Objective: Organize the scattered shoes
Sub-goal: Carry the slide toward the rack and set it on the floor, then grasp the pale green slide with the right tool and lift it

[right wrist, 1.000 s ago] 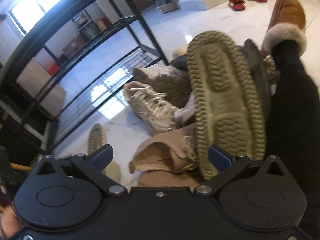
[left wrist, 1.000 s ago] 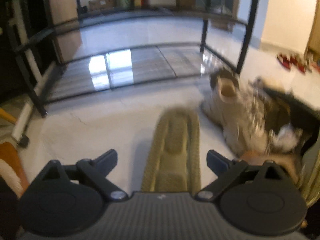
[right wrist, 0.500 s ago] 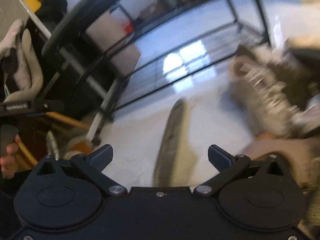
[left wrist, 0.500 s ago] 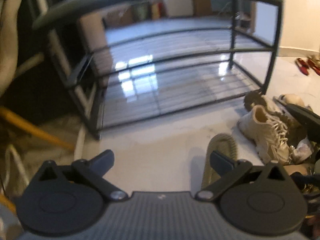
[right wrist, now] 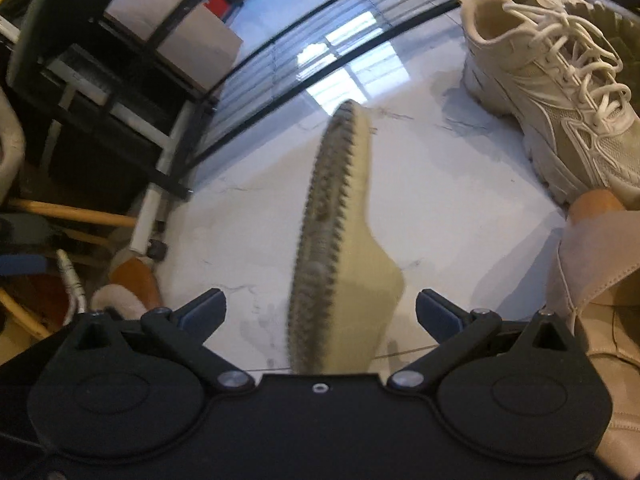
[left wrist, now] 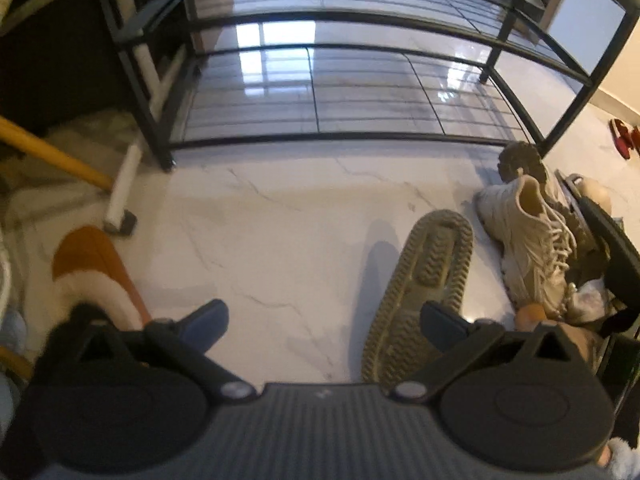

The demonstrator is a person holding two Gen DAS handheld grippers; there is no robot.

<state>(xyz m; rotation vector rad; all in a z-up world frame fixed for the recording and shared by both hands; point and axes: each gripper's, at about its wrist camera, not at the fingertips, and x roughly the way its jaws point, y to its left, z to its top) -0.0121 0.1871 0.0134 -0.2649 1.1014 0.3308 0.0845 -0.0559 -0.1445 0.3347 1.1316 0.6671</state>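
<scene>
White marble floor (left wrist: pixel 280 240) carries everything; nearest, the left hand-held gripper (left wrist: pixel 324 320) hangs over bare floor with its jaws spread wide and nothing between them; the olive slipper (left wrist: pixel 420 280) lies sole-up on the floor, its heel end just behind that gripper's right finger. From the right wrist view the right hand-held gripper (right wrist: pixel 320 312) is also spread wide, the same slipper (right wrist: pixel 340 240) lying between its fingers on edge, pads clear of it. A tan fur-lined boot (left wrist: pixel 92 264) sits at the left; a cream laced sneaker (left wrist: pixel 528 248) rests just right of the slipper, against a heap of other shoes (left wrist: pixel 588 240); a pink shoe (right wrist: pixel 592 264) lies nearer in the right view. Farther back stands the black metal shoe rack (left wrist: pixel 340 92), its shelves bare; red slippers (left wrist: pixel 622 136) lie well apart at the far right.
</scene>
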